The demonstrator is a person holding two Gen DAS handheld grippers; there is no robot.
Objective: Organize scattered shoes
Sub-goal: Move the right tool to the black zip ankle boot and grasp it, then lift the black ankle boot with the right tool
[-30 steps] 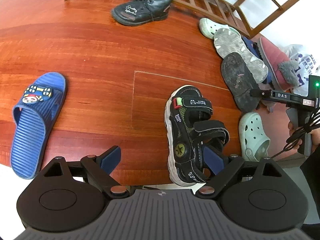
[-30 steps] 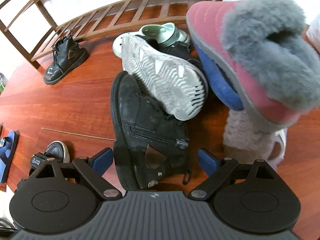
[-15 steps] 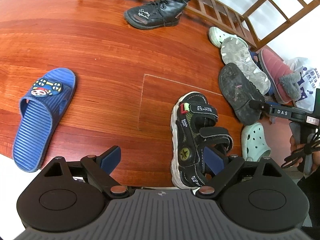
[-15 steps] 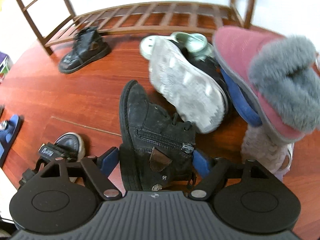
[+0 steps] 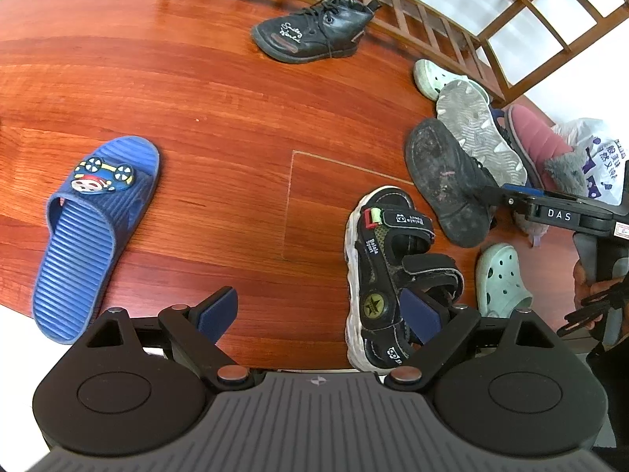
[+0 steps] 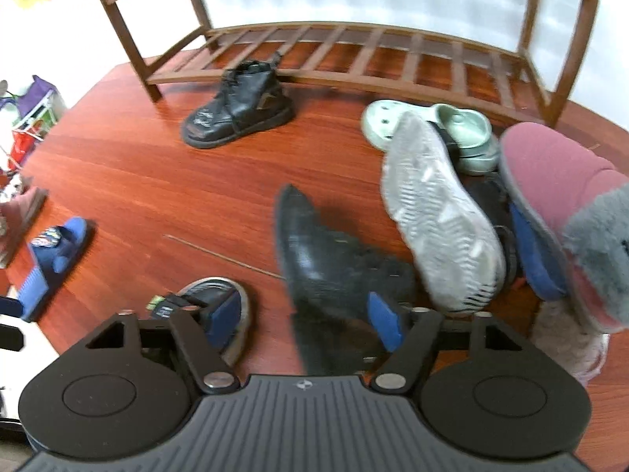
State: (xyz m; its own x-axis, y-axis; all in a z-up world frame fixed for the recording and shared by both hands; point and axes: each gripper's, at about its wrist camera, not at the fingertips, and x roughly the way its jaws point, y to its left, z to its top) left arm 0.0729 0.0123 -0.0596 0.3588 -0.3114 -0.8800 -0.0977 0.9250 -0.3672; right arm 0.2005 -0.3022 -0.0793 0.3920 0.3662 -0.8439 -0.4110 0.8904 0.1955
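My left gripper [image 5: 318, 314] is open above the floor, and a black strap sandal [image 5: 389, 275] lies against its right finger. A blue cartoon slipper [image 5: 90, 232] lies to the left. My right gripper [image 6: 304, 318] is open around a black boot [image 6: 326, 271] that lies on its side; only the right finger is against it. In the left wrist view this gripper [image 5: 487, 192] reaches the boot [image 5: 444, 181] from the right. An upright black lace boot [image 6: 240, 110] stands by the wooden shoe rack [image 6: 354, 59].
A pile on the right holds a white-soled shoe [image 6: 436, 216], a mint clog [image 6: 432, 126], a pink fur-lined slipper [image 6: 558, 196] and a blue slipper under it. Another mint clog [image 5: 501, 279] lies nearer. A printed plastic bag [image 5: 597, 161] is at far right. A hand [image 5: 582, 275] holds the right gripper.
The right gripper's fingers have narrowed around the lying black boot and its view has tilted up toward the rack. The left gripper has drawn back slightly. The shoes have not moved.
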